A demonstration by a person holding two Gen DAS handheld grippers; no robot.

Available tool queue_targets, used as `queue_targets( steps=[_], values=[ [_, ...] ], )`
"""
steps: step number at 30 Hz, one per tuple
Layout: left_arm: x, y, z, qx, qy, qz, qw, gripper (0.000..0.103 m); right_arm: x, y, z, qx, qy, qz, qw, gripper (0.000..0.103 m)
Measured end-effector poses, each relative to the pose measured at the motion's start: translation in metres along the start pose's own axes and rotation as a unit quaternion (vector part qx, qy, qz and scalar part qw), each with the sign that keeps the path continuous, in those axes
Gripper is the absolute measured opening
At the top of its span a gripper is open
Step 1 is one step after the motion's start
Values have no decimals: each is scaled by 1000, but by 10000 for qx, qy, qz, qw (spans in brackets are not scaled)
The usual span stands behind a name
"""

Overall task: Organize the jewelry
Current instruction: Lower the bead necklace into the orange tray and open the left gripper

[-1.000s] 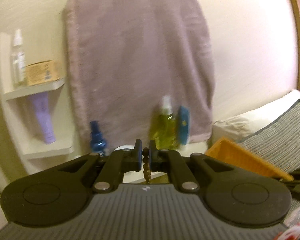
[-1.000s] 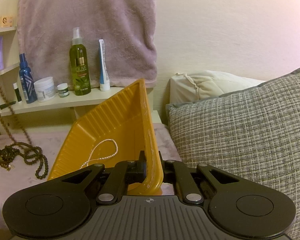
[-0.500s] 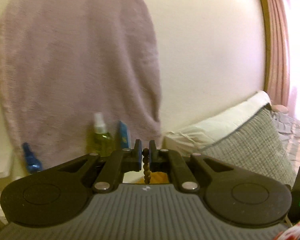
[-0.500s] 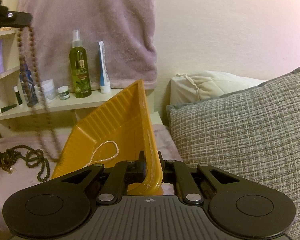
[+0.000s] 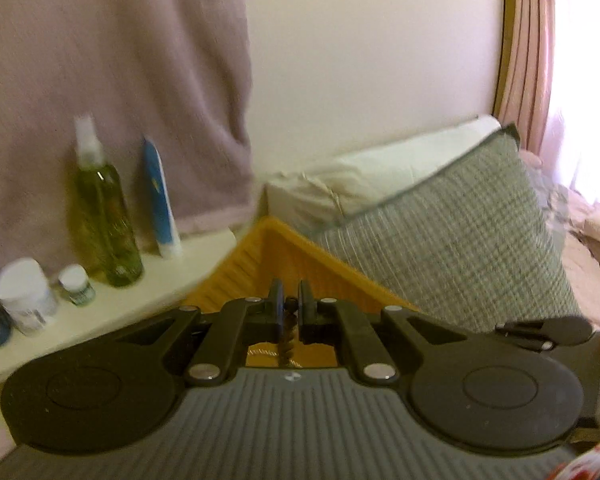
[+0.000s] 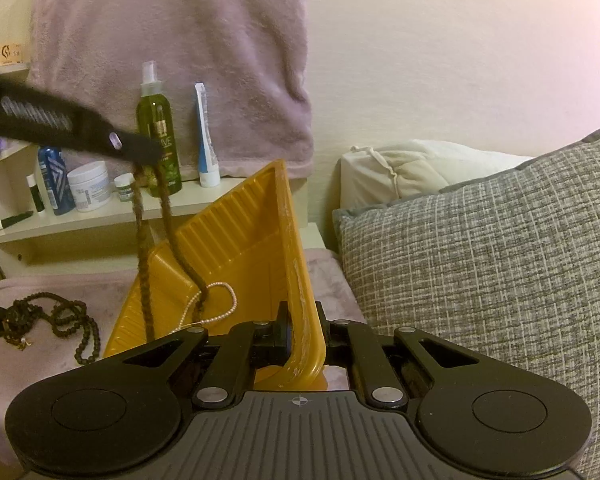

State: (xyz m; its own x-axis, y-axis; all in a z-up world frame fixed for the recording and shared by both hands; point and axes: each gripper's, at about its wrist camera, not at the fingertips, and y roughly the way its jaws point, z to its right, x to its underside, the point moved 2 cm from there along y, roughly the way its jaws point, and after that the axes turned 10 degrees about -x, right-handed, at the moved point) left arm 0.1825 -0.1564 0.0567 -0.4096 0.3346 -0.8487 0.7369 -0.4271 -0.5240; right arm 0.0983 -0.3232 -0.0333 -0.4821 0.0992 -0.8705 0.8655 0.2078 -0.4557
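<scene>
Mauve bedspread (image 6: 40, 368) carries a tilted ribbed yellow plastic tray (image 6: 236, 236), its near rim clamped by the right gripper (image 6: 302, 330). Left gripper (image 5: 289, 306) pinches a long brown bead necklace (image 6: 170, 224) (dangling over the tray's left edge); a swing could drop it outside.

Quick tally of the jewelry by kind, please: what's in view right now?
Brown bead strands: 2, one hanging from the left gripper into the yellow tray, one on the bed
Pearl strands: 1, in the tray
Total: 3
</scene>
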Motion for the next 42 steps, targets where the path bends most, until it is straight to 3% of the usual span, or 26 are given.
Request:
queue_targets(
  steps=[6,18,22,33,39,42],
  values=[
    [18,19,5,160,-66,-370,9992,6,0,0,0,3,4,-3,10000,8],
    [32,27,-3,217,-307,-720,9967,6,1,0,-2,2,2,-7,10000,8],
    [36,24,-8,198,-389,-739,9963,18,1,0,-1,4,-2,-3,10000,8],
    [54,-9,-49,-484,-782,-522,9944,26,4,-2,-2,21,23,-33,10000,8],
    [74,-35,-82,-1180,-1041,-388,9868,27,4,-2,-1,25,25,-37,10000,8],
    [86,-47,-96,-1620,-1063,-314,9806,32,4,-2,-1,23,17,-45,10000,8]
  ],
)
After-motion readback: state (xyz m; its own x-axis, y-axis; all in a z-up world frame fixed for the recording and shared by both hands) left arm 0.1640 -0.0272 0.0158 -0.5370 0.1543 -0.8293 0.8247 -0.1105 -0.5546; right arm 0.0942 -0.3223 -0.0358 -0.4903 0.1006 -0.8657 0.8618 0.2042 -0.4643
